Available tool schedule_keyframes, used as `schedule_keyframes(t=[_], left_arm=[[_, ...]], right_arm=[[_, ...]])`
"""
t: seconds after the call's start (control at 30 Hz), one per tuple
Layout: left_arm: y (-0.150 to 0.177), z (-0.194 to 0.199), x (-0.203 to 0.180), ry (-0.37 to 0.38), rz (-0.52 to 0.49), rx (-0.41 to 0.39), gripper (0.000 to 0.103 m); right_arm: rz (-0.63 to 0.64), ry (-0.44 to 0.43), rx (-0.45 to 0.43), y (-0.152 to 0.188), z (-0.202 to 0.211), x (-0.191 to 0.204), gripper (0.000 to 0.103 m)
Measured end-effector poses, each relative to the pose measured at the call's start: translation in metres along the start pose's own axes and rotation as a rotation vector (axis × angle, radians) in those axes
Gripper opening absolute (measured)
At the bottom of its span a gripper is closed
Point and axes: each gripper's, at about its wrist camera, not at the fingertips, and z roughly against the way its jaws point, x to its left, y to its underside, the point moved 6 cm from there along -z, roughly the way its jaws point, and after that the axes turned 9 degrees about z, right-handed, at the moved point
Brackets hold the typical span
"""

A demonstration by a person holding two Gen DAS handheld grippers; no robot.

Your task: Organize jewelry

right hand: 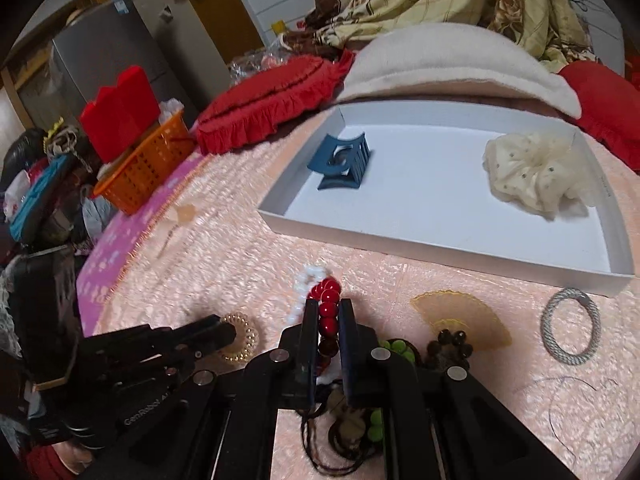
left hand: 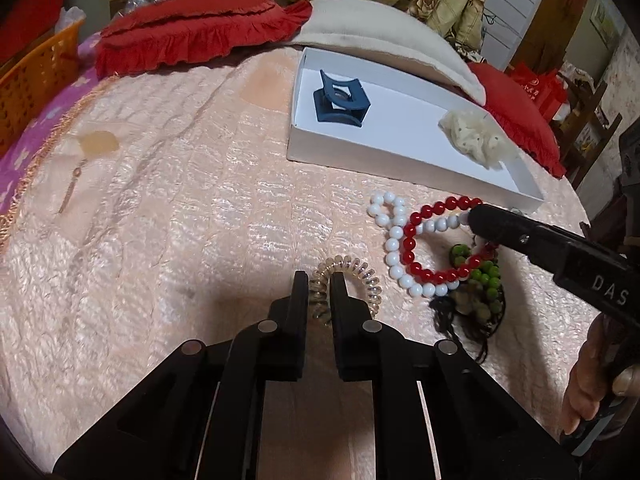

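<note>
Down at the bottom of your left wrist view, your left gripper (left hand: 320,280) is clamped on the near loop of the clear spiral hair tie (left hand: 346,286), which sits on the peach bedspread (left hand: 160,220). Just to its right you've got the white bead bracelet (left hand: 394,240) and red bead bracelet (left hand: 432,240) overlapping, with a green beaded piece (left hand: 480,284) tangled right beside them, and your right gripper (left hand: 474,216) comes in from the right edge over that pile. Further back sits the white tray (left hand: 400,168), holding a blue claw clip (left hand: 340,100) and a cream scrunchie (left hand: 476,136). Over in the right wrist view, your right gripper (right hand: 328,304) is pinched on the red bead bracelet (right hand: 329,300), white beads (right hand: 306,284) trailing next to it. A tan fan-shaped piece (right hand: 472,320), dark beads (right hand: 452,344) and a grey hair tie (right hand: 570,330) crowd the space between you and the tray (right hand: 400,244).
</note>
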Motion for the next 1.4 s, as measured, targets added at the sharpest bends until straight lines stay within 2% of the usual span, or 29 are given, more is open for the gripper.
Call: schedule_keyframes(t=[0.27,0.33,0.43,0.5,0.7,0.83,0.93,1.17,1.23,1.33,1.4], left_arm=[[0.005,0.032,-0.005,0.031,0.006,-0.036,0.010],[0.007,0.040,-0.006,0.035,0.001,-0.044,0.010],[0.010,0.048,-0.010,0.040,-0.006,-0.053,0.010],[0.013,0.051,-0.012,0.042,-0.010,-0.056,0.010],[0.019,0.055,-0.018,0.044,-0.025,-0.054,0.010],[0.021,0.055,-0.019,0.041,-0.032,-0.054,0.010],[0.022,0.054,-0.020,0.041,-0.033,-0.051,0.010],[0.026,0.044,-0.023,0.044,-0.040,-0.025,0.010],[0.027,0.042,-0.024,0.047,-0.044,-0.019,0.010],[0.029,0.040,-0.026,0.050,-0.051,-0.013,0.010],[0.030,0.038,-0.027,0.053,-0.053,-0.009,0.010]], right_arm=[[-0.044,-0.002,-0.044,0.020,0.041,0.000,0.009],[-0.056,0.031,-0.043,0.032,0.051,-0.005,0.009],[-0.075,0.136,-0.030,0.057,0.066,-0.023,0.009],[-0.102,0.168,-0.021,0.069,0.072,-0.035,0.009],[-0.262,0.209,0.005,0.107,0.087,-0.083,0.009],[-0.361,0.223,-0.005,0.122,0.099,-0.107,0.009],[-0.390,0.236,-0.017,0.126,0.105,-0.117,0.009],[-0.311,0.153,-0.002,0.118,0.098,-0.098,0.009],[-0.265,0.126,0.002,0.114,0.093,-0.084,0.009],[-0.220,0.034,0.017,0.108,0.081,-0.055,0.009],[-0.166,0.020,0.034,0.104,0.071,-0.039,0.009]])
